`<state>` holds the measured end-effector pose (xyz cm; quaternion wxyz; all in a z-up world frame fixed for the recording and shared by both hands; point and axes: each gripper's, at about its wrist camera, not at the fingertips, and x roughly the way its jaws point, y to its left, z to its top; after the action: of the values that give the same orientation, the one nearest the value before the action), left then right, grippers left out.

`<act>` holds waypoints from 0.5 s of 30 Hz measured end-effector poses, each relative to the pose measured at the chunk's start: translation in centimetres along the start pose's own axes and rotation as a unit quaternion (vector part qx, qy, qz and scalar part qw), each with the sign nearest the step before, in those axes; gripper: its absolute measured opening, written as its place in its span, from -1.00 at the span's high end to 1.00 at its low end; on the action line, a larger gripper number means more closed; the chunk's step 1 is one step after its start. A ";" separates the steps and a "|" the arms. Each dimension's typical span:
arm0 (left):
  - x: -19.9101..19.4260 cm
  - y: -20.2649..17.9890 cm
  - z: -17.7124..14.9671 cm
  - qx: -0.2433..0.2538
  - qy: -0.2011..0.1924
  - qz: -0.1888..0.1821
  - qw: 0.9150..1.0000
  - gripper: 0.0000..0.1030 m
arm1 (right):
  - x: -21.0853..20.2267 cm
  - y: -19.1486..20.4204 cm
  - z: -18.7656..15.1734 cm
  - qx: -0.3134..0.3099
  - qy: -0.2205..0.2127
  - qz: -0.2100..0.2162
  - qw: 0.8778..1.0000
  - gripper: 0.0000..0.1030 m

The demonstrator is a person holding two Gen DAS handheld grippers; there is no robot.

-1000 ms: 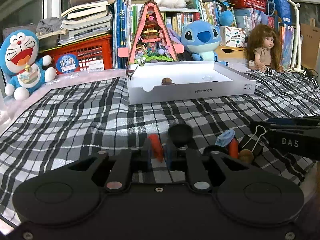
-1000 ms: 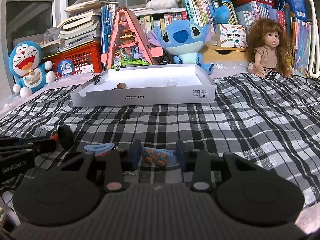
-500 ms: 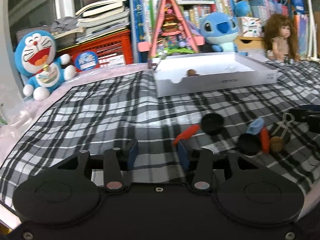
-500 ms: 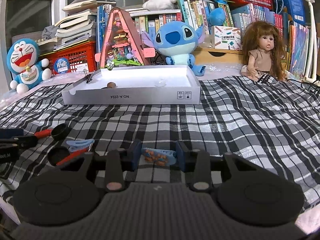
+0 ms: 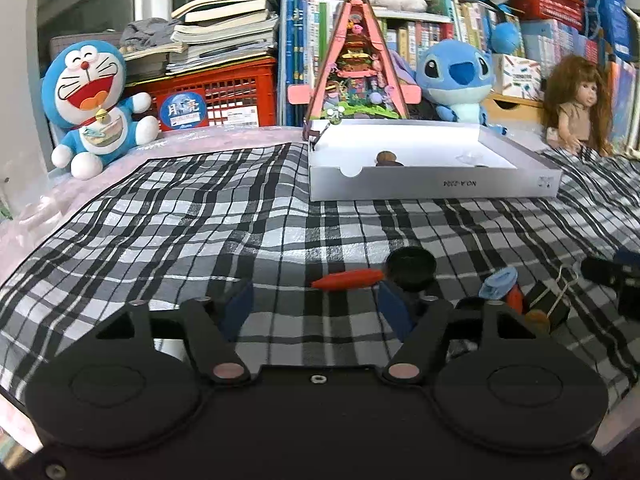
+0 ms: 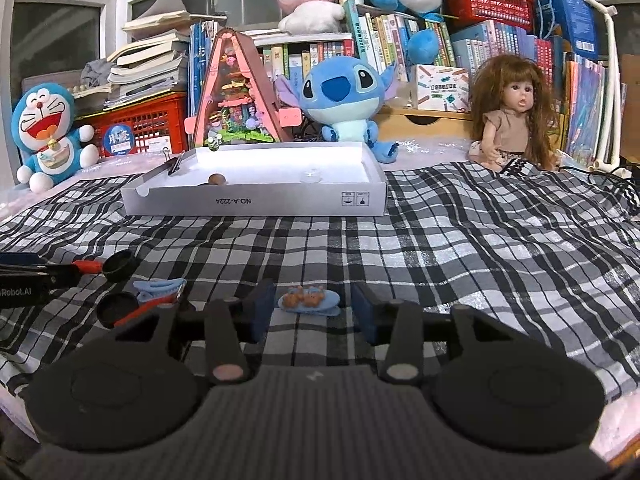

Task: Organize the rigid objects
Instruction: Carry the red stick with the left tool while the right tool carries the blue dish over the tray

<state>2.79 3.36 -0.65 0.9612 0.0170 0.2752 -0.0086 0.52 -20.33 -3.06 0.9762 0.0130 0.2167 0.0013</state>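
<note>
My left gripper [image 5: 316, 306] is open and empty, just short of a red-handled black scoop [image 5: 372, 274] lying on the checked cloth. A second scoop, a blue clip [image 5: 498, 282] and a black binder clip [image 5: 550, 304] lie to its right. My right gripper [image 6: 312, 310] is open, its fingers on either side of a blue hair clip with small bears [image 6: 310, 300]. The white box [image 6: 256, 200] stands further back, holding a brown piece [image 6: 217, 179] and a clear piece [image 6: 310, 176]. It also shows in the left wrist view [image 5: 432, 188].
Plush toys, a doll [image 6: 512, 116], a pink triangular model [image 6: 236, 96], red crates and books line the back. A binder clip [image 6: 176, 164] is clamped on the box's far left corner. The left gripper's side shows at the left edge of the right wrist view [image 6: 24, 280].
My left gripper has opened and let go of the red-handled scoop, which now lies on the cloth, and it has drawn back. My right gripper has opened wider around the blue hair clip.
</note>
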 end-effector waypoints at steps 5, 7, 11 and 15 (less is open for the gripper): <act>1.2 -0.7 0.3 -0.034 0.012 0.022 0.999 -0.37 | 0.4 0.3 -0.3 0.012 0.002 -0.013 1.000 -0.26; 1.6 -0.8 0.4 -0.041 0.014 0.021 0.999 -0.37 | 0.6 0.4 -0.3 0.017 0.002 -0.017 1.000 -0.28; 2.1 -1.1 0.3 -0.035 0.015 0.022 0.999 -0.37 | 0.9 0.8 -0.5 0.019 0.003 -0.018 1.000 -0.30; 2.2 -1.0 0.2 -0.034 0.012 0.018 0.999 -0.34 | 1.0 1.3 -0.5 0.008 -0.001 -0.023 1.000 -0.31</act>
<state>4.73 2.37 -1.70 0.9579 -0.0106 0.2863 0.0179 1.26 -18.99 -3.93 0.9759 0.0161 0.2162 -0.0233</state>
